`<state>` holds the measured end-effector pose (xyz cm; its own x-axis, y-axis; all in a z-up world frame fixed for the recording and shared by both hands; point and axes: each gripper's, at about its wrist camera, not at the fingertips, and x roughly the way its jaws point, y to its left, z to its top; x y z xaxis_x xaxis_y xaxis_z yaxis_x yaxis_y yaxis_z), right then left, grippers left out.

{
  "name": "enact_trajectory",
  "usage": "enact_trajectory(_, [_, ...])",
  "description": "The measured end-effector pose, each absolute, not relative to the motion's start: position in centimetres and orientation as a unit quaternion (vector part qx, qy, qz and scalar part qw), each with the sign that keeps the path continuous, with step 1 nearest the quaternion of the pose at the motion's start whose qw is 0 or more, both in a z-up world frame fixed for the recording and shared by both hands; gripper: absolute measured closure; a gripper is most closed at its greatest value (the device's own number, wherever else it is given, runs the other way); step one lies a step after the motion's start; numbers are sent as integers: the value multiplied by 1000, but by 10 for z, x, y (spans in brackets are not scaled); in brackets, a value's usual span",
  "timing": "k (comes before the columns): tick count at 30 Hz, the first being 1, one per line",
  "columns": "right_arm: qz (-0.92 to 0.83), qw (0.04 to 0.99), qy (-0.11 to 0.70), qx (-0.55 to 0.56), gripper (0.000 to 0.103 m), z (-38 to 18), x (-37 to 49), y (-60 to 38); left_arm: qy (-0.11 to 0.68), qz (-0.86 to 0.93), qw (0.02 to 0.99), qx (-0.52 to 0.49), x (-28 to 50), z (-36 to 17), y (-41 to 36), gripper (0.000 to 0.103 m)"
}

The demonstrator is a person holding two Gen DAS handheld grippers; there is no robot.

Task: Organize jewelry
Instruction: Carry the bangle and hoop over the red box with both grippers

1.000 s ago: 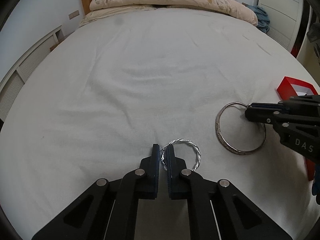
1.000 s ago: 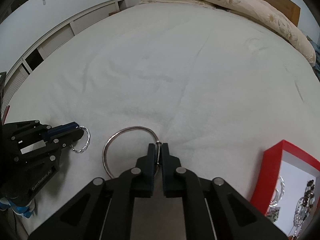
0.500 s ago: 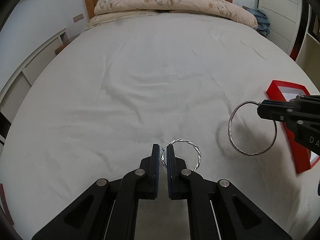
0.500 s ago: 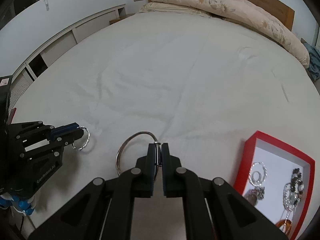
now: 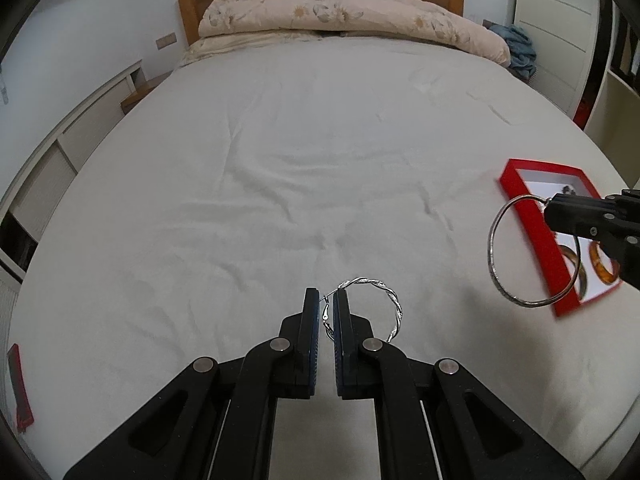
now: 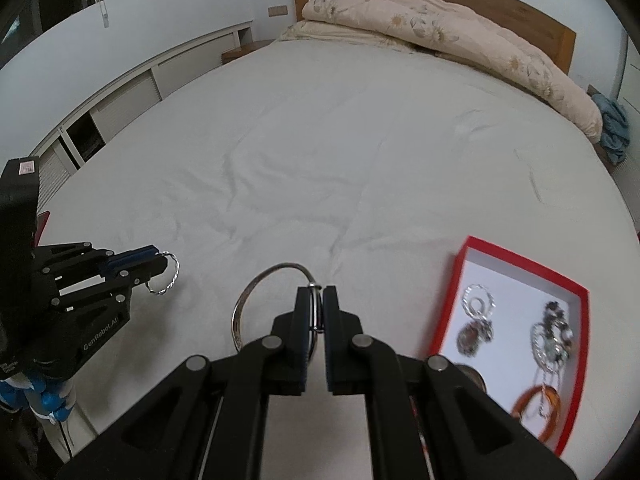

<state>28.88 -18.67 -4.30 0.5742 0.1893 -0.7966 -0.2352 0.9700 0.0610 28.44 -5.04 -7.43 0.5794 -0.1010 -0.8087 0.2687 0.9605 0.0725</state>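
Note:
My left gripper (image 5: 327, 300) is shut on a twisted silver hoop earring (image 5: 390, 298) and holds it above the white bed sheet; both also show in the right wrist view, the earring (image 6: 170, 278) at the left. My right gripper (image 6: 316, 294) is shut on a large plain silver bangle (image 6: 256, 290), lifted off the sheet. In the left wrist view the bangle (image 5: 494, 248) hangs in front of the red jewelry box (image 5: 532, 216). The red box (image 6: 452, 300) lies to the right of my right gripper and holds several pieces of jewelry.
A folded floral quilt (image 5: 340, 16) lies at the wooden headboard (image 6: 500, 4). White cabinets (image 6: 132, 92) run along the left wall. A blue cloth (image 6: 612, 128) lies at the bed's far right. A small red object (image 5: 20, 388) lies at the left edge.
Both grippers have risen from the sheet with their rings. The right gripper has carried the bangle to the right, up to the red box.

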Motion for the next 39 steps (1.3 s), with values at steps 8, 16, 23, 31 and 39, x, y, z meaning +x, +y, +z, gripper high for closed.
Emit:
enact_trajectory(8, [97, 898, 428, -23, 98, -15, 251, -214, 436, -115, 888, 97, 258, -57, -68, 97])
enact_trajectory(16, [61, 910, 409, -15, 98, 9, 225, -264, 425, -138, 888, 102, 250, -42, -106, 97])
enact_trajectory(23, [24, 915, 403, -5, 98, 15, 216, -321, 422, -169, 883, 112, 254, -37, -158, 97])
enact_trajectory(31, [-4, 913, 407, 17, 98, -6, 225, -376, 430, -206, 870, 129, 272, -50, -228, 97])
enact_trajectory(39, [-15, 905, 423, 44, 97, -50, 246, -417, 443, -245, 850, 145, 284, -78, -296, 97])
